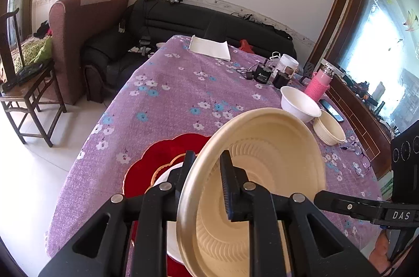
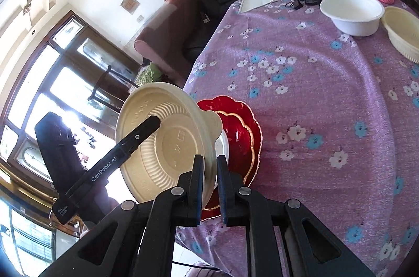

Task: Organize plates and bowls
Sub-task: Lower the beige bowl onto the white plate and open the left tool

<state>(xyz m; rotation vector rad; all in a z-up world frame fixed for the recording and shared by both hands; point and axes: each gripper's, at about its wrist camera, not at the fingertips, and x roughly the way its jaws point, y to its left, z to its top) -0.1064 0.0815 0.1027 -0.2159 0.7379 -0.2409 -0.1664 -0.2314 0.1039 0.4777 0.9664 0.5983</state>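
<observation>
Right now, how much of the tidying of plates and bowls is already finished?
Done: the red plates lie stacked with a white plate on top. In hand: both the left gripper and the right gripper grip one cream bowl, tilted above that stack. Left: the white bowl and another cream bowl sit apart.

Left gripper (image 1: 207, 172) clamps tilted cream bowl (image 1: 262, 172) rim above red plate (image 1: 157, 159); white bowl (image 1: 299, 104) beyond.
</observation>
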